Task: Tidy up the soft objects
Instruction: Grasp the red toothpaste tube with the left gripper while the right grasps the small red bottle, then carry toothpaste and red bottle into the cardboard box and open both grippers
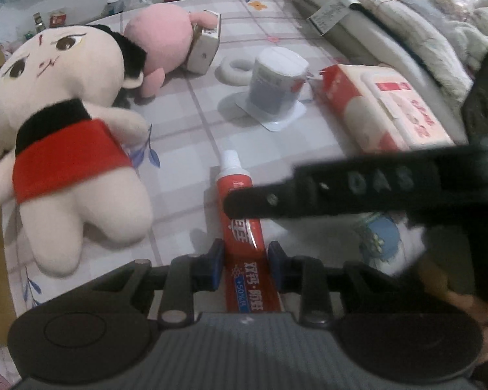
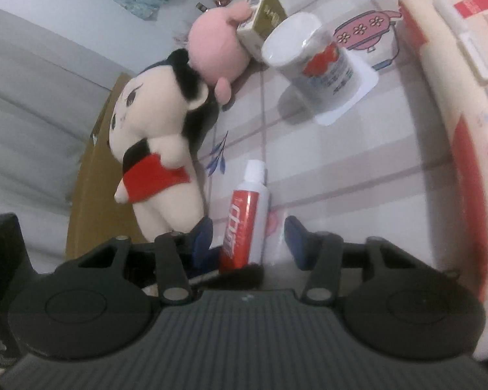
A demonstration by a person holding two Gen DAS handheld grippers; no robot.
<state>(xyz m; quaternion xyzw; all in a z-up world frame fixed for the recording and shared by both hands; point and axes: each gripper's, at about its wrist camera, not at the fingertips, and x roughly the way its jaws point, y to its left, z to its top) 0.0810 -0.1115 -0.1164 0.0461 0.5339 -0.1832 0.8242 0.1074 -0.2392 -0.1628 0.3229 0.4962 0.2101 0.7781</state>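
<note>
Red toothpaste tube (image 1: pixel 244 224) pinched by left tongs (image 1: pixel 245 265), base hidden | right tongs (image 2: pixel 249 243) open

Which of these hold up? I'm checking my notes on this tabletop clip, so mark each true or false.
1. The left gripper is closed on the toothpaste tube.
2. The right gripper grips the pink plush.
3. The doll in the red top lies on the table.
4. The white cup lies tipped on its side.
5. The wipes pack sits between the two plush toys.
1. True: the left gripper has its pads on the toothpaste tube.
2. False: the right gripper stands open around the tube, far from the pink plush.
3. True: the doll lies on the table.
4. False: the white cup stands upright.
5. False: the wipes pack lies apart, beyond the cup.
</note>
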